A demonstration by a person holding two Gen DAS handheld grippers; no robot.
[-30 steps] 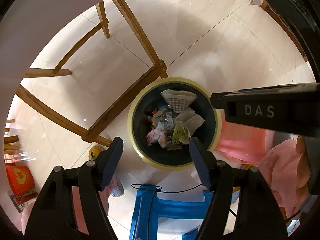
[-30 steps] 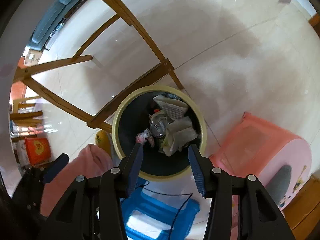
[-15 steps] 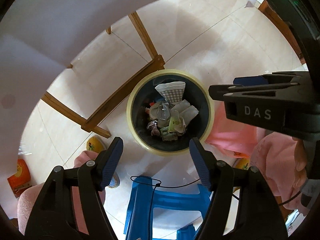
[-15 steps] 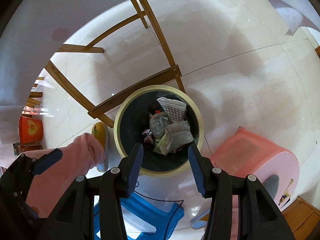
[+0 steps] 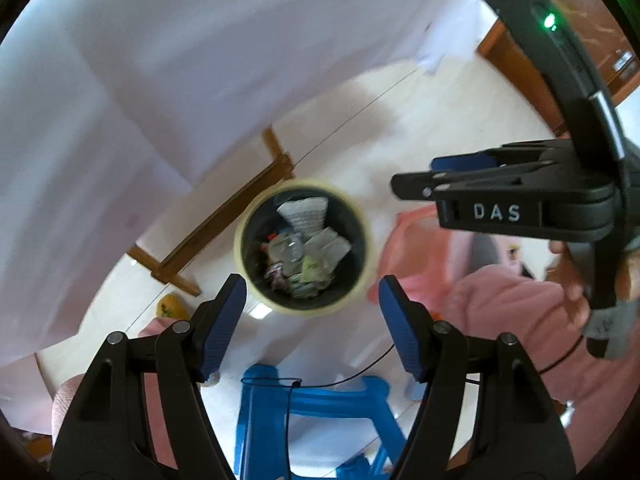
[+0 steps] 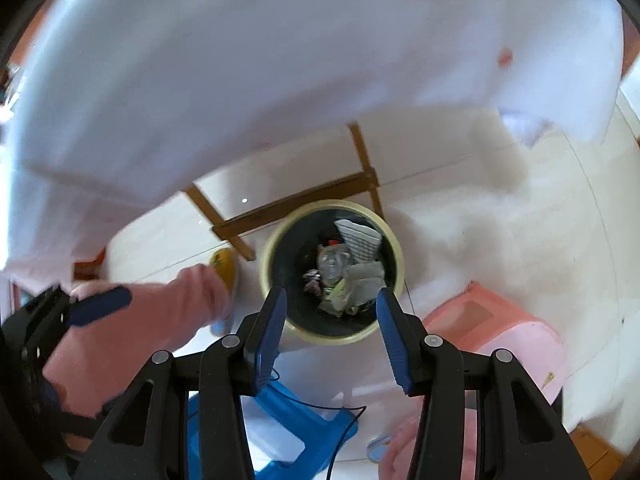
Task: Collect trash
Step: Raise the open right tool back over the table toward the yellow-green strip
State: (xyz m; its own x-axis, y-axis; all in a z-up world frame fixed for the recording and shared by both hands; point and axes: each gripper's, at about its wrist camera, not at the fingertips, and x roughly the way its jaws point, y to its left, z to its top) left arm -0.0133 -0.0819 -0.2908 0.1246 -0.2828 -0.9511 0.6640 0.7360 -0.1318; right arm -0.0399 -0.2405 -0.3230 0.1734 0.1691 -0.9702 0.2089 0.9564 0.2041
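Left gripper [image 5: 310, 326]: blue-padded jaws spread wide, nothing between them. Held high and pointed down, so the bin sits framed in the gap; reads as a carrying or waiting pose, not a grasp.

Right gripper [image 6: 330, 336]: jaws likewise parted and empty, aimed down over the same bin. In the left wrist view it crosses the upper right side-on; its jaw gap cannot be judged from there.

Trash bin [image 6: 394, 248]: round, pale yellow rim, dark liner, standing on the floor directly below both grippers. Placed beside the table leg, probably for easy reach from the table edge.

Trash in bin [image 6: 346, 270]: the task's items lie here, namely a checked paper cup [image 6: 358, 238] at the far side, a crumpled clear plastic piece [image 6: 332, 262] in the middle, grey paper wads and coloured wrappers nearer. All loose, well below the rim. Judged: these pieces are already deposited.

White tabletop [image 6: 280, 60]: large pale surface overhanging the upper view, blurred; whether trash lies on it cannot be told.

Wooden table frame [image 6: 296, 204]: crossbars just behind the bin.

Pink stool [image 6: 516, 332]: right of the bin, near it.

Blue stool [image 5: 316, 408]: nearest the holder, a black cable draped over it.

Yellow slipper [image 6: 224, 264]: left of the bin, on the floor.
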